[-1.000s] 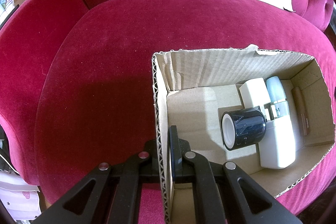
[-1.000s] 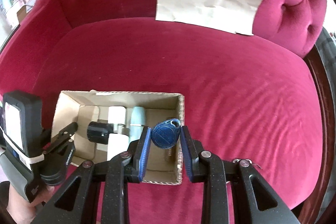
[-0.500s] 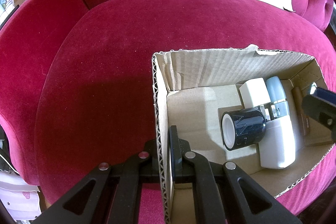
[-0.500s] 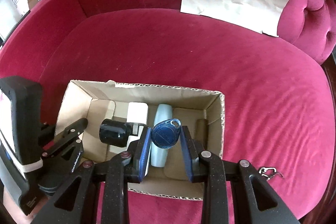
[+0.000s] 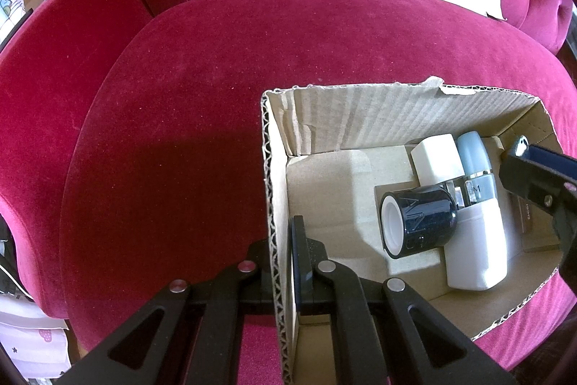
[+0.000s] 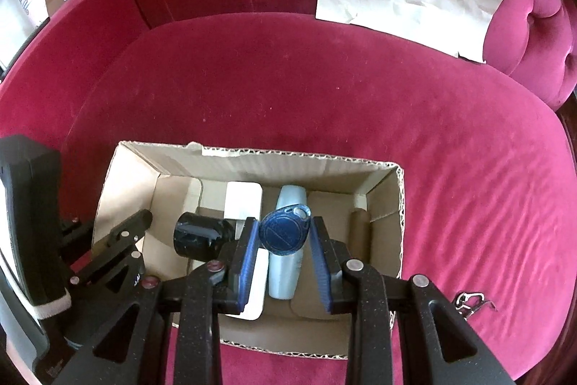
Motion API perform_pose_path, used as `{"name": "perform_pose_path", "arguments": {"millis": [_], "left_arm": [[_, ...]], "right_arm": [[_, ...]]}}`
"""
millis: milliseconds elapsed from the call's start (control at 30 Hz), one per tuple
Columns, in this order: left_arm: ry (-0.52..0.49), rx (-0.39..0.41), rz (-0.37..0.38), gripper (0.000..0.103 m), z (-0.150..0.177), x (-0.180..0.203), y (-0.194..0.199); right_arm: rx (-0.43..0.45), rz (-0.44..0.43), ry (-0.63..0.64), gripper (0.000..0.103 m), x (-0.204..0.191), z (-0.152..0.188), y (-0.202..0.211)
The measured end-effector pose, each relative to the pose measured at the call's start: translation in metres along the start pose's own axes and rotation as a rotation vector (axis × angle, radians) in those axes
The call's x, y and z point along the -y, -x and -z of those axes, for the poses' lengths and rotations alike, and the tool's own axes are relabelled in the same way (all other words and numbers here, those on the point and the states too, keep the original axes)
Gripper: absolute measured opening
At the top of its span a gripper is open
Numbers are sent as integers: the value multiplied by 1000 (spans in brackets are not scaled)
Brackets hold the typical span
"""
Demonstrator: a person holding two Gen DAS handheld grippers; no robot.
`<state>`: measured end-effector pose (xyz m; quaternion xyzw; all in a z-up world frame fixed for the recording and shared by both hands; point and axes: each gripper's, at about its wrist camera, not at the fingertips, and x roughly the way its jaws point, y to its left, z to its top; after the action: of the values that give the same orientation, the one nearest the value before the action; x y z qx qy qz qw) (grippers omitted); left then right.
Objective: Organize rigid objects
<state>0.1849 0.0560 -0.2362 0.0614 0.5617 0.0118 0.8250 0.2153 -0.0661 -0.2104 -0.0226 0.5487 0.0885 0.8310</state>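
Both grippers busy: left gripper (image 5: 283,262) pinching box (image 5: 268,168) wall; right gripper (image 6: 285,244), apparently over box, clamps fob (image 6: 285,233).

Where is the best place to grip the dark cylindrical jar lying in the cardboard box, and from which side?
Grip the dark cylindrical jar across its curved sides at mid-length, coming from above. It lies on its side in the cardboard box with its white end facing the left wall, so the top is free; the white bottle probably blocks a sideways approach.
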Motion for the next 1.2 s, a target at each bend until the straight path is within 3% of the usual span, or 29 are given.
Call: {"name": "perform_pose_path", "arguments": {"millis": [67, 200, 367, 867, 1200], "left_arm": [[1, 0, 0, 4, 0, 0, 0], [0, 0, 0, 4, 0, 0, 0], [0, 1, 0, 4, 0, 1, 1], [1, 0, 1, 4, 0, 1, 1], [2, 0, 1, 4, 0, 1, 1]], "right_arm": [[4, -2, 4, 33, -1, -1, 1], [28, 27, 12, 69, -4, -3, 5], [43, 70, 8, 103, 0, -6, 7], [35, 86, -21, 103, 15, -8, 16], [52, 138, -67, 103, 54, -7, 39]]}}
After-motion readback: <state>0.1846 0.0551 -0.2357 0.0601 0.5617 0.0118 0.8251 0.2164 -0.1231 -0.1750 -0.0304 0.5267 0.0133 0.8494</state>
